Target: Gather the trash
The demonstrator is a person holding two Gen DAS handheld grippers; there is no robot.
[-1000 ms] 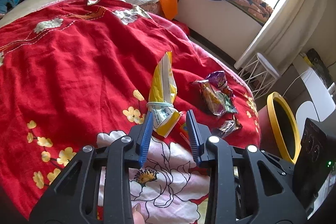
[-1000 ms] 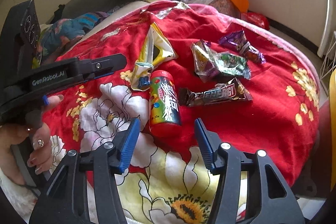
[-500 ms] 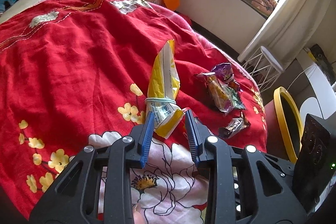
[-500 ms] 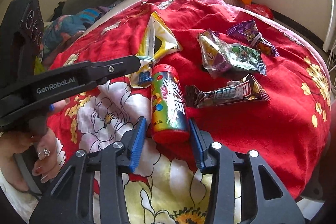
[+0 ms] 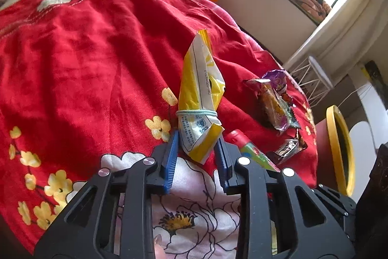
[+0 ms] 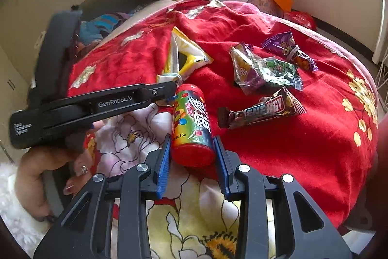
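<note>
Both grippers have closed in a lot over the last second. A second ago the left gripper (image 5: 197, 145) was standing wide with the yellow snack bag (image 5: 200, 98) just ahead of its tips; now the blue pads are narrowed right onto the bag's folded bottom end, one pad touching each side. Looks pinched to me, though the bag hasn't come off the red blanket (image 5: 84, 52) much, if at all. The hair tie (image 5: 196, 113) wrapped around the bag sits just beyond the fingertips.

Same story on the other side. The right gripper (image 6: 191, 149) was wide with the candy tube (image 6: 191, 123) sitting out in front of it, and now the tube's red base is between the jaws with both pads against its sides. The tube points straight away from the jaws, lying on the blanket.

So basically both hands have gone from lining up to gripping, two pieces of trash secured at once. Next up is probably lifting them away.

Left to get: the energy bar wrapper (image 6: 262, 111) off to the right of the right jaws, and the crumpled purple-green wrapper (image 6: 264, 69) and purple candy wrapper (image 6: 288, 47) further out ahead on the right. A yellow-rimmed bin (image 5: 339, 149) shows at the far right of the left jaws, maybe the drop spot.
</note>
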